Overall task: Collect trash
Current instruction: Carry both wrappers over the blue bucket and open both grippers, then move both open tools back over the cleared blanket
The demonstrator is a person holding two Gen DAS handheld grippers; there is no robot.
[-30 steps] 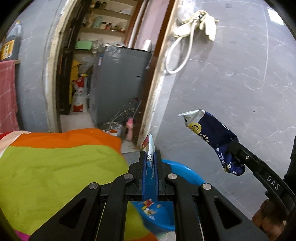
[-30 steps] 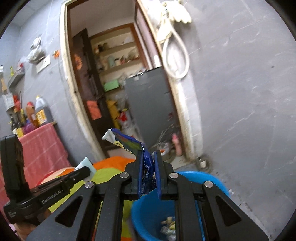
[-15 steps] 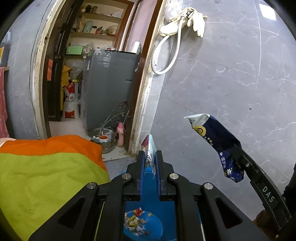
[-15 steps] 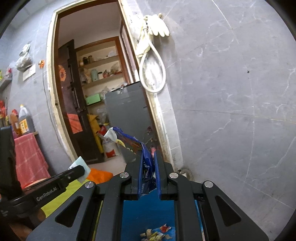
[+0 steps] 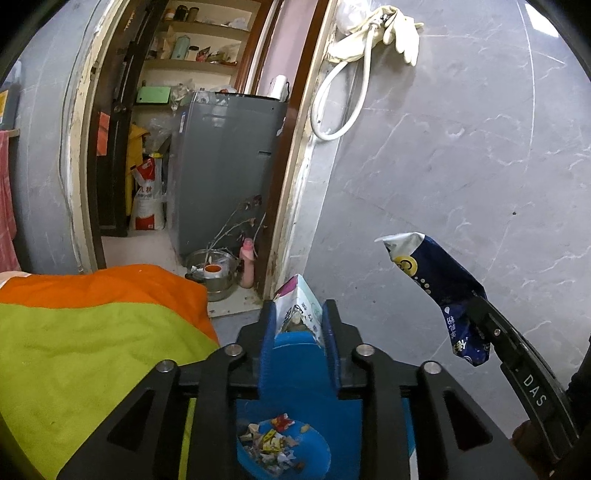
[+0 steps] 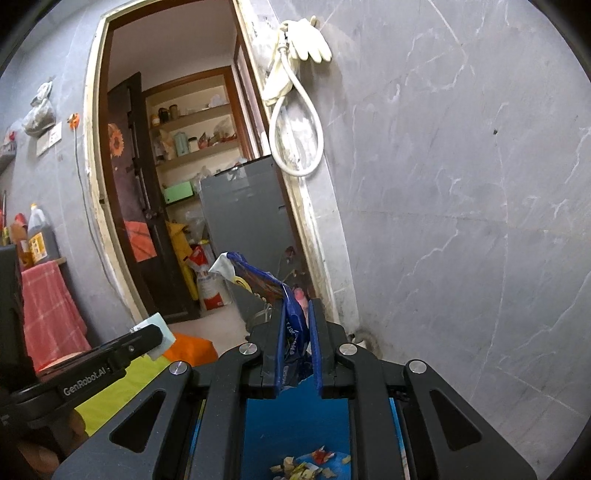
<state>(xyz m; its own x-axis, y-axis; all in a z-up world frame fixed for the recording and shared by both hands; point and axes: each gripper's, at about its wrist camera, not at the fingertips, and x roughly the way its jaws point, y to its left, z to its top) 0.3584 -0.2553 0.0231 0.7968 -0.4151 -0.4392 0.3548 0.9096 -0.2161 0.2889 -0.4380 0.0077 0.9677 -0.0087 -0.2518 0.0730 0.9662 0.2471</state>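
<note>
Grey marbled wall and an open doorway stand behind a blue bin (image 5: 295,369) holding scraps. Left gripper (image 5: 298,325) has just been opening, its jaws now loose around the pale wrapper (image 5: 297,310) above the bin. Right gripper (image 6: 297,332) stays clenched on the dark blue packet (image 6: 291,325). Light wrappers may drift past the rim.

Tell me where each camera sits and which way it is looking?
Left wrist: on the left tool, facing the doorway and blue bin; its jaws have just been opening around a pale wrapper; the right tool shows.
Right wrist: on the right tool, shut on a dark blue wrapper; the left tool shows.
Both share doorway, bin, gloves.
</note>
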